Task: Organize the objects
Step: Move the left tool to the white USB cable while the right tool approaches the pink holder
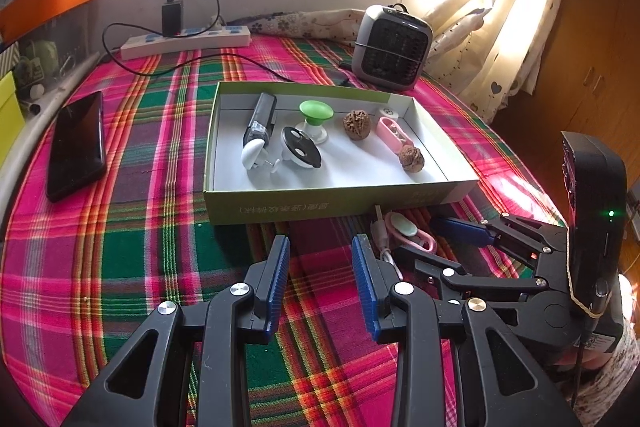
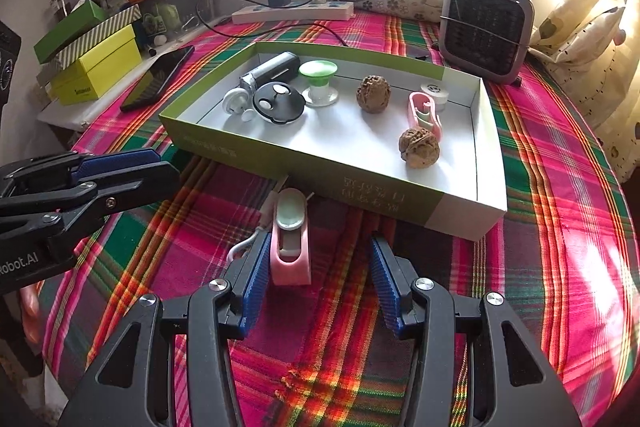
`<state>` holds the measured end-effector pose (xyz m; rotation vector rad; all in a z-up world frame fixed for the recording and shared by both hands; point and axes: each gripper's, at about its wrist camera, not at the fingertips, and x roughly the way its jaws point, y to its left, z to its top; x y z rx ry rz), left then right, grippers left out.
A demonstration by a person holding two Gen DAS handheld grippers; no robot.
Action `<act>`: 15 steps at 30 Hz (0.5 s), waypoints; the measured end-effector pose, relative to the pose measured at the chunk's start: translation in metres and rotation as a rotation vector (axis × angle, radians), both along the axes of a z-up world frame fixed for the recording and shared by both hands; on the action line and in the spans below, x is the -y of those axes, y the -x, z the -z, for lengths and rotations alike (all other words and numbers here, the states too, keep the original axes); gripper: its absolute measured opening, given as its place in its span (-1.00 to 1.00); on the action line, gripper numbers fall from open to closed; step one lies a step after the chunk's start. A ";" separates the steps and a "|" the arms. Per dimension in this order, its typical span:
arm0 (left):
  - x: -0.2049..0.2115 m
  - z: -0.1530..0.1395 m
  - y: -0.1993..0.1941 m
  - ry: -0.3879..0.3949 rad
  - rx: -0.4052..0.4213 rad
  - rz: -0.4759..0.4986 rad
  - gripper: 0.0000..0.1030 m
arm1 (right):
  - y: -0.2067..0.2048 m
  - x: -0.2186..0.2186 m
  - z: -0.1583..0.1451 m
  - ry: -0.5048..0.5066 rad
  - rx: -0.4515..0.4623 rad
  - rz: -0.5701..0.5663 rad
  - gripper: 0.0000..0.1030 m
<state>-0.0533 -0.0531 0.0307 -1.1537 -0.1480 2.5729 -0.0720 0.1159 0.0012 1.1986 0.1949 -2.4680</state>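
A green-sided box (image 1: 320, 205) (image 2: 316, 175) with a white inside holds two walnuts (image 2: 419, 147) (image 2: 373, 93), a pink clip (image 2: 425, 115), a green-topped suction cup (image 2: 318, 81), a black round lid (image 2: 278, 103), a grey-black device (image 2: 270, 69) and a small white jar (image 2: 434, 91). A pink item with a pale green pad and white cord (image 2: 291, 239) (image 1: 408, 233) lies on the plaid cloth in front of the box. My right gripper (image 2: 318, 267) is open around it, its left pad beside it. My left gripper (image 1: 320, 267) is open and empty to the left.
A black phone (image 1: 76, 145) lies on the cloth at left. A power strip (image 1: 186, 41) with charger and cable sits at the back. A small heater (image 1: 392, 47) stands back right. Yellow and green boxes (image 2: 94, 63) are stacked at far left.
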 end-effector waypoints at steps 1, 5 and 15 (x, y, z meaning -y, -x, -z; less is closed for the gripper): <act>-0.001 0.000 0.000 0.001 0.002 0.003 -0.41 | 0.000 0.000 0.000 -0.002 -0.005 0.002 -0.05; -0.005 0.002 0.001 0.001 0.011 0.013 -0.41 | 0.001 0.001 -0.001 -0.013 -0.009 -0.001 -0.05; -0.016 0.005 0.005 0.005 0.031 0.040 -0.41 | -0.002 -0.006 -0.001 -0.014 -0.015 -0.012 -0.52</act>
